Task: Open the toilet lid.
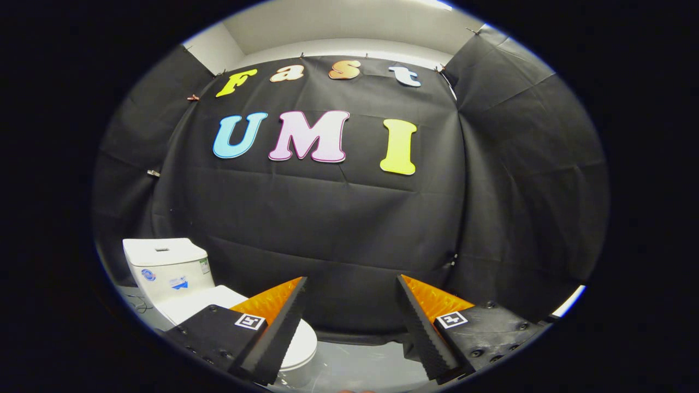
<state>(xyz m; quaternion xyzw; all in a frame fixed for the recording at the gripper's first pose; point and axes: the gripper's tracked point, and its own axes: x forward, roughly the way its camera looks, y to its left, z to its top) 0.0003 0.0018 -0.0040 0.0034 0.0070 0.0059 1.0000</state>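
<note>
Black cloth walls all round; the toilet [180,284] is seen lower left, its lid [295,338] down. The tool [352,327] is spread wide, empty; the lid's front edge should be approached low.

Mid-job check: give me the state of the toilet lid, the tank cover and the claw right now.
Toilet lid: down, closed, partly hidden behind one claw finger.
Tank cover: on, sitting flat on the tank.
Claw: open, fingers spread wide, holding nothing, not touching the lid.

One toilet [180,289], one tool [352,322]
</note>
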